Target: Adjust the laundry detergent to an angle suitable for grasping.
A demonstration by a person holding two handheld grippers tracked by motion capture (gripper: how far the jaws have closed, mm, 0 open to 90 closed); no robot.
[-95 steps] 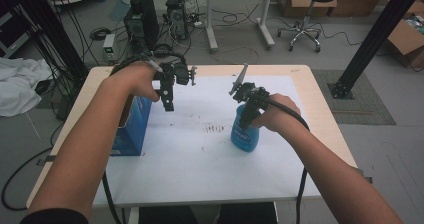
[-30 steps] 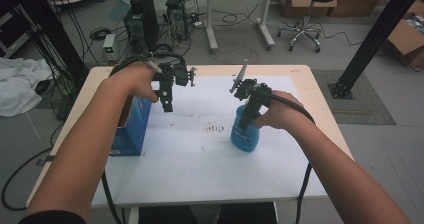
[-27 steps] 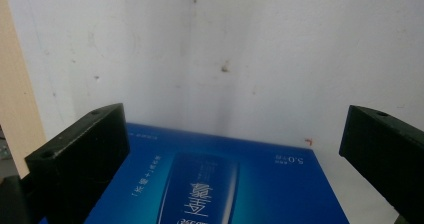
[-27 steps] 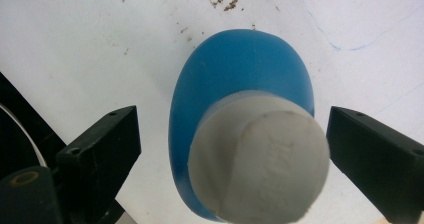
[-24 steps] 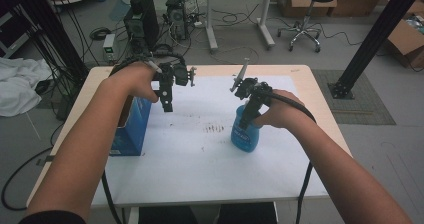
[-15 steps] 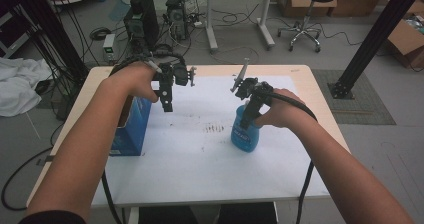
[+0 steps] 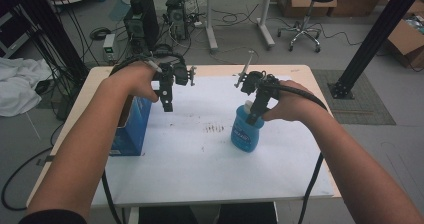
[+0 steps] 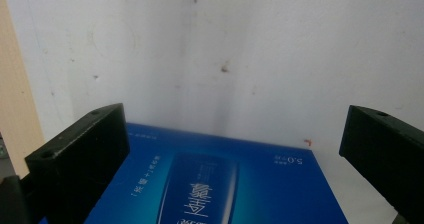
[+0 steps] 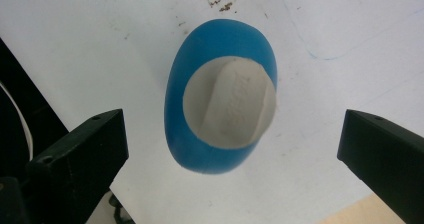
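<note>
Right hand-held gripper (image 7: pixel 253 115) hangs just above the blue bottle (image 7: pixel 246 132), jaws spread wide to either side of its white cap (image 9: pixel 230 103), touching nothing. Left hand-held gripper (image 7: pixel 167 104), likewise released, hovers over the blue box (image 7: pixel 131 126) near the desk's (image 7: pixel 300 74) left edge. White paper (image 7: pixel 200 154) between them lies bare, with faint stains. Box print is unreadable.

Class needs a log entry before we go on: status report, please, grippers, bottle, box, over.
Left gripper open above box. Right gripper open, directly over bottle, not gripping. Bottle upright on white sheet. Nothing in the way.
</note>
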